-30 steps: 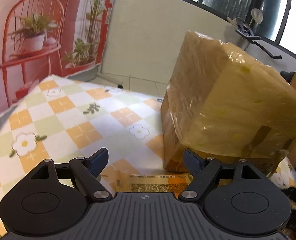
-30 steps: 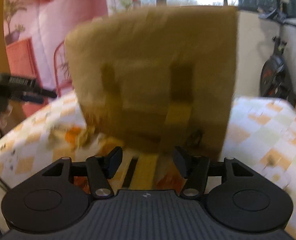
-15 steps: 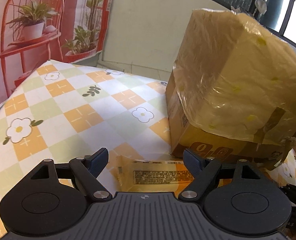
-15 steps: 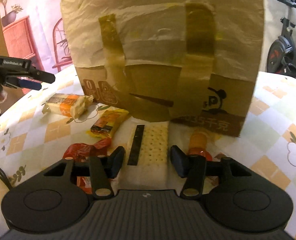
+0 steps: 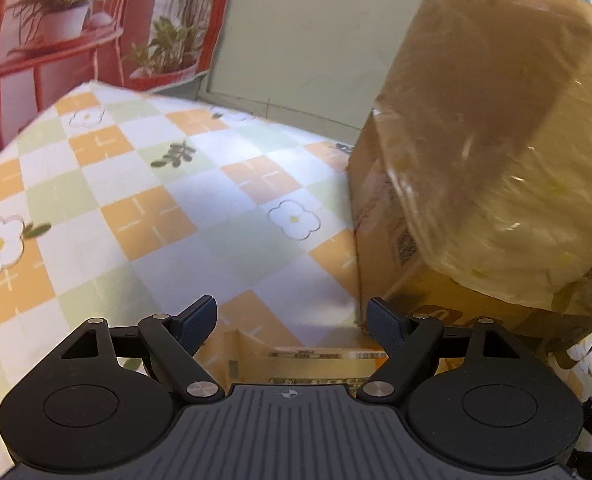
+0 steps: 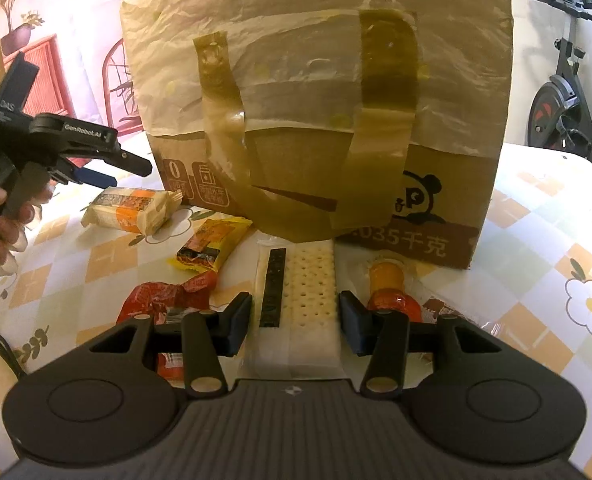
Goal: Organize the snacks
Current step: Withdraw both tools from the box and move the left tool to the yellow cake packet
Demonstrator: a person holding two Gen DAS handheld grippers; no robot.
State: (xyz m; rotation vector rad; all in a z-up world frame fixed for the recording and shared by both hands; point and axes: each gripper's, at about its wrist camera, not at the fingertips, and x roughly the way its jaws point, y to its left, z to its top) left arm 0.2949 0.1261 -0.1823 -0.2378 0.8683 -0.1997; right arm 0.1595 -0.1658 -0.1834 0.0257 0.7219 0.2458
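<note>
Now the cracker pack (image 6: 309, 300) lies between the right gripper (image 6: 296, 322) jaws — untouched.

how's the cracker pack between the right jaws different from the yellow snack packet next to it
The cracker pack is long, pale and see-through, showing dotted crackers; the yellow packet is shorter, opaque, yellow and orange. The cracker pack lies straight between the right gripper's jaws; the yellow packet lies angled, outside them. Both lie flat on the tablecloth.

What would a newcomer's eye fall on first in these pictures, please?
The big cardboard box, wrapped in plastic and tape, fills the middle of the checked table. Before it lie scattered snacks; the right gripper straddles a cracker packet.
</note>
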